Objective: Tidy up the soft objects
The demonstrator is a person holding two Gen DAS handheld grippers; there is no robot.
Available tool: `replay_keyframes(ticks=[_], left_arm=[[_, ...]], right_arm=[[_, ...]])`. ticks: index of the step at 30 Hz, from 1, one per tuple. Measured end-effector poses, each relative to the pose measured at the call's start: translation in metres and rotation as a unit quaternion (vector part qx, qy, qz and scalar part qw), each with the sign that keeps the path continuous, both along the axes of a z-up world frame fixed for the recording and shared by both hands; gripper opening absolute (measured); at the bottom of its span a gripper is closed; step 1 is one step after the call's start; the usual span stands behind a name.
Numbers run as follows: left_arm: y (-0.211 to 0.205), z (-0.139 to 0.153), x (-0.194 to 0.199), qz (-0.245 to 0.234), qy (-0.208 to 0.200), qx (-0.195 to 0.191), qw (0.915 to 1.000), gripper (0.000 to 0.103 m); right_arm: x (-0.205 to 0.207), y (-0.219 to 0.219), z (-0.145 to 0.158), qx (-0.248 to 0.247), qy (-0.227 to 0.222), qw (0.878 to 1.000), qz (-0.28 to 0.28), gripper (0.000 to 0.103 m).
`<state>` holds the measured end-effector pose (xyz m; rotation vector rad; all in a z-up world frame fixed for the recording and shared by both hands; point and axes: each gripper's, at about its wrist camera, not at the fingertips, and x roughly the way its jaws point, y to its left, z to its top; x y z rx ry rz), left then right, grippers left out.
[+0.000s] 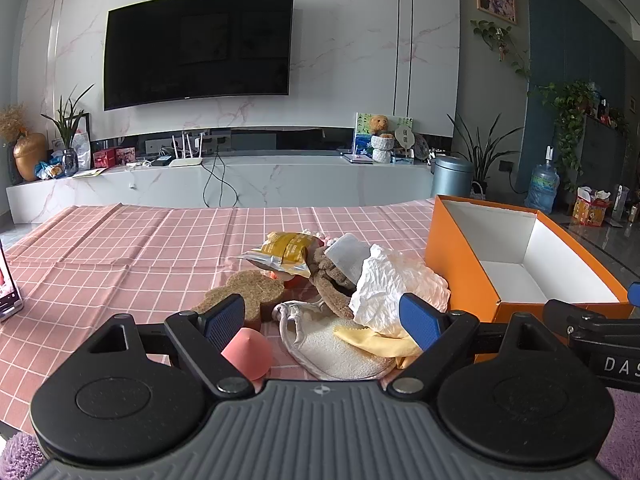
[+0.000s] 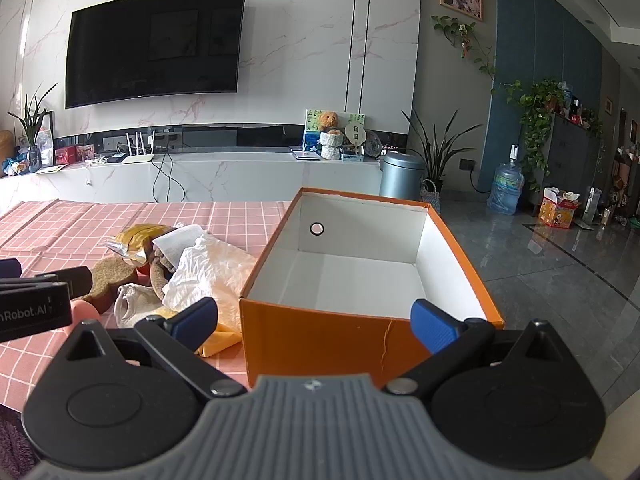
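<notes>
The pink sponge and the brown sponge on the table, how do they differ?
The pink sponge is smooth and cone-tipped; the brown sponge is coarse, flat and lobed like a slice. The pink sponge lies right by the left gripper's finger; the brown sponge lies farther back, against the pile. Both rest on the checked tablecloth.

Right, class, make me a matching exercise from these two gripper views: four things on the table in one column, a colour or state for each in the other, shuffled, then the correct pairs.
Things
1. orange box
2. crumpled white paper
3. pink cone-shaped sponge
4. bear-shaped brown sponge

Descriptions
A. lies flat on the checked cloth, left of the pile
B. open on top, nothing inside
C. sits just beside the left gripper's left finger
D. wrinkled, resting on top of the pile next to the box

Pairs: 1-B, 2-D, 3-C, 4-A
</notes>
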<state>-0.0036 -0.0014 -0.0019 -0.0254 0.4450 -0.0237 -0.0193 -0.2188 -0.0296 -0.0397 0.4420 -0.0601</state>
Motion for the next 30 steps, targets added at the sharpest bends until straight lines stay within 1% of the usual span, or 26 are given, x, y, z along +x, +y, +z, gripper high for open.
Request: replay_keyframes(ticks=[30], left_arm=[[-0.0019,0.0014,-0.0013,-0.008,0.008,-0.007,0.9999,0.102]], right_arm=[[-0.0044,-0.0035,0.0021,-0.002,0.007,1.0,-0.004,0.101]])
